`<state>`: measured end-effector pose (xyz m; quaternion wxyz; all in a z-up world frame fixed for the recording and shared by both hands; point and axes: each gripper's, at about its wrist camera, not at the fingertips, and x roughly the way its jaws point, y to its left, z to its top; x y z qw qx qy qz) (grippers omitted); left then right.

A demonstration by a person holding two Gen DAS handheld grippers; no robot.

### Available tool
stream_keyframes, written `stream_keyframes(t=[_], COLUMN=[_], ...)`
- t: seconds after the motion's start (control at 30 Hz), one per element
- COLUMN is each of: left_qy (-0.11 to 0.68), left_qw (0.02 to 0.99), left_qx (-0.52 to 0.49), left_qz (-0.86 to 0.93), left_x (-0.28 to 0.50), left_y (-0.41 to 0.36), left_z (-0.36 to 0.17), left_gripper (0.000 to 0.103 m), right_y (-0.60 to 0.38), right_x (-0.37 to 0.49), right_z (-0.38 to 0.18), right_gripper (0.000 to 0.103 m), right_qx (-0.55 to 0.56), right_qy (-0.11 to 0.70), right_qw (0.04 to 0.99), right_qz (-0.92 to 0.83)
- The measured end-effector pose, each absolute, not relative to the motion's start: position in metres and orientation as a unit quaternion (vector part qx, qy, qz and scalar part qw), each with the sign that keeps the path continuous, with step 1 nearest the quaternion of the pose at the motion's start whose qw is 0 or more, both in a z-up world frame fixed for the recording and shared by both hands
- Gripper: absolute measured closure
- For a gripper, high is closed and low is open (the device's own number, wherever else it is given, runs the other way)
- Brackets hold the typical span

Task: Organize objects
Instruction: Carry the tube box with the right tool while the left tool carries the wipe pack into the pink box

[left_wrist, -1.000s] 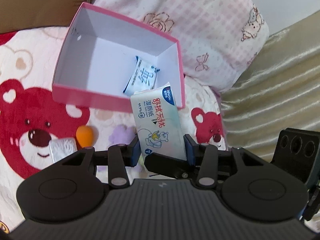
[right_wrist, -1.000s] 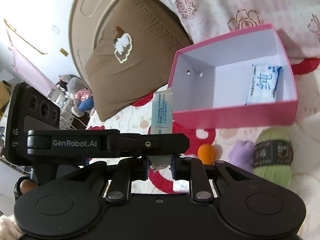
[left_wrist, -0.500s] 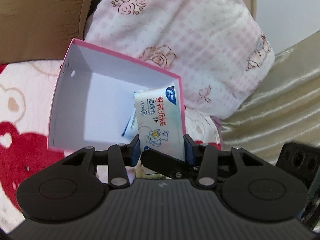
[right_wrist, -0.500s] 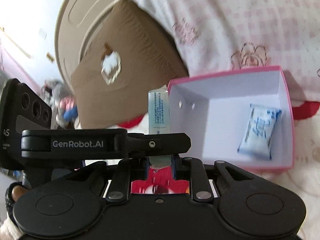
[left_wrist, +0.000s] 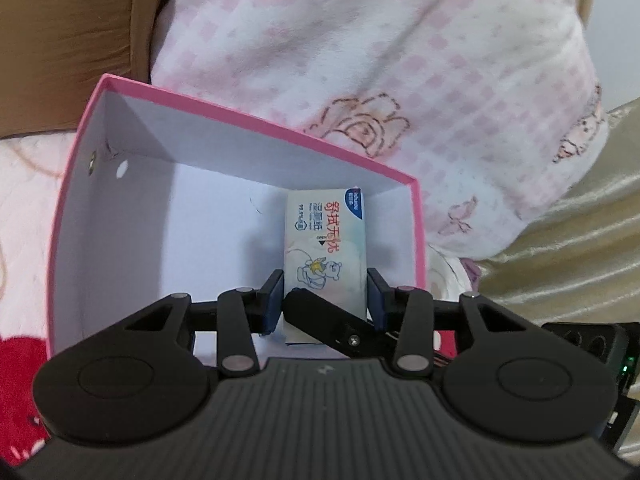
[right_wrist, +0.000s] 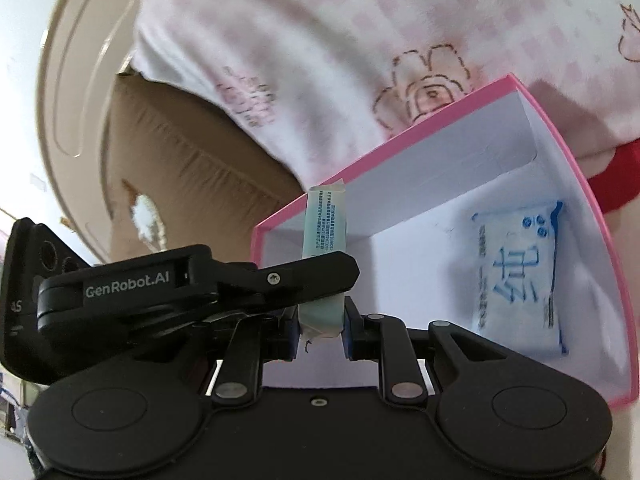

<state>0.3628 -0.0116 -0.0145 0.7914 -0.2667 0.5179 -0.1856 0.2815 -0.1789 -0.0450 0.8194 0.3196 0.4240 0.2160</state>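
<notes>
A pink box with a white inside (left_wrist: 64, 208) lies open on the bed; its far wall shows in the right wrist view (right_wrist: 460, 168). My left gripper (left_wrist: 325, 296) and my right gripper (right_wrist: 322, 320) are both shut on one flat wet-wipes pack (left_wrist: 325, 240), the left across its width, the right across its thin edge (right_wrist: 325, 232). The pack is held inside the box near its right wall. A blue and white tissue packet (right_wrist: 520, 280) lies on the box floor; in the left wrist view it is hidden.
A pink checked pillow (left_wrist: 380, 60) presses against the box's far side. A brown cushion (left_wrist: 68, 40) lies at the far left. A beige satin cover (left_wrist: 568, 248) is at the right. The red bear blanket (left_wrist: 20, 364) lies under the box.
Both grippers have carried the wipes pack forward and down, from in front of the box's near wall to inside the box. The orange ball and yarn have left the views.
</notes>
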Motion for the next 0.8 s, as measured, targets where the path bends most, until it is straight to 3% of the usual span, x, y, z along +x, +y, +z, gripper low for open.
stream_keyframes(t=[0.6, 0.8], left_qy=[0.567, 0.566], left_qw=[0.763, 0.778], left_qx=[-0.274, -0.239], left_qz=[-0.146, -0.131], left_x=[0.417, 0.416], left_y=[-0.029, -0.035], left_z=[-0.096, -0.103], left_gripper=[0.063, 0.063], right_y=[-0.168, -0.151], right_x=[0.353, 0.358], right_z=[-0.105, -0.106], right_gripper=[0.079, 0.07], right_qx=[0.255, 0.187], right_qy=[0.516, 0.536], right_qw=[0.8, 0.805], right_qz=[0.167, 0.174])
